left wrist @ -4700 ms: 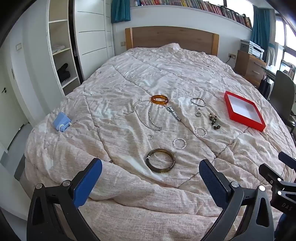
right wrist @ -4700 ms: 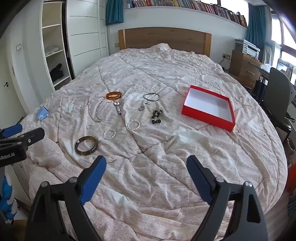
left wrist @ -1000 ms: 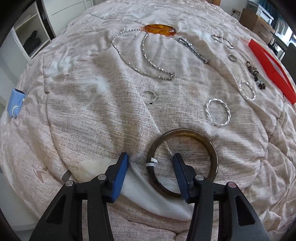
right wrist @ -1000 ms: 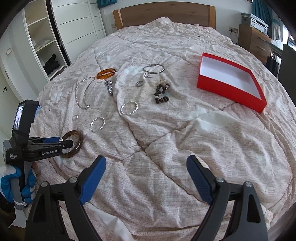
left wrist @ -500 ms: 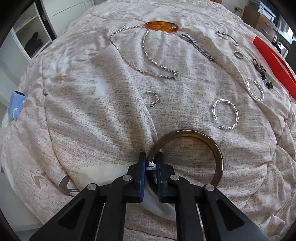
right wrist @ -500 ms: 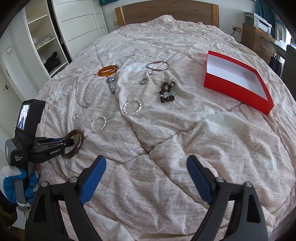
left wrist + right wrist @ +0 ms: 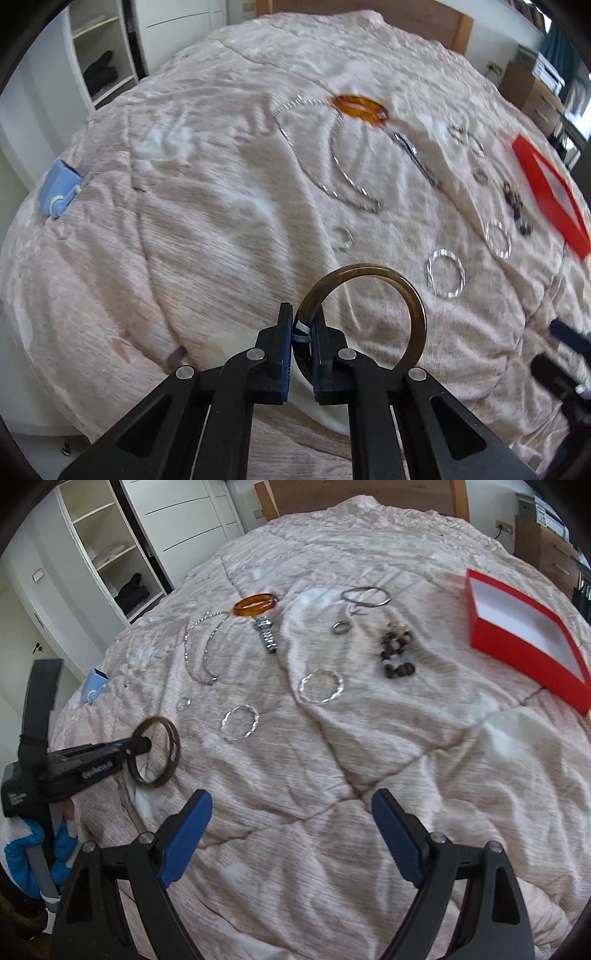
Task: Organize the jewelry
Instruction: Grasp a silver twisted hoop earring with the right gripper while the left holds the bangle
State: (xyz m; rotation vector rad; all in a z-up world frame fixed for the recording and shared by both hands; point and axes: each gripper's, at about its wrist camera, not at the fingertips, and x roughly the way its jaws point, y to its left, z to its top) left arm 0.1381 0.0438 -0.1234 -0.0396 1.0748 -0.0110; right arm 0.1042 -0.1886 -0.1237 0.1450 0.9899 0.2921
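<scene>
- The bed is covered by a pale pink, quilted bedspread [image 7: 406,775] with a nubby woven texture and soft creases.
- A dark olive-brown, smooth, glossy round bangle [image 7: 410,295] with a small white tag is clamped at its rim between the blue rubber pads of the left gripper [image 7: 303,328], jaws pressed together on it.
- In the right wrist view this bangle [image 7: 171,753] hangs tilted on edge from that gripper [image 7: 146,744], at the near left part of the bed, above the cover. A blue-and-white gloved hand [image 7: 26,853] grips the tool's handle.
- The right gripper [image 7: 291,830] has its black arms and ribbed blue pads spread wide apart, holding nothing, over bare quilt.
- Two twisted silver wire hoops lie near each other: one [image 7: 240,723] just beyond the held bangle, another [image 7: 321,686] further right.
- A small silver ring [image 7: 183,703] lies left of the nearer hoop.
- A thin silver chain necklace [image 7: 203,653] curves in a long loop; a translucent amber-orange bangle [image 7: 255,605] lies at its far end.
- A short, chunky silver link bracelet [image 7: 267,637] lies straight just beside the amber bangle.
- A thin metal bangle [image 7: 365,596], a small grey ring [image 7: 340,627] and a cluster of dark brown beads [image 7: 397,653] lie toward the right.
- A shallow square red cardboard box with a white inside [image 7: 517,635] sits open on the far right, well apart from the held bangle.
- A light blue plastic object [image 7: 59,188] rests at the bed's left edge.
</scene>
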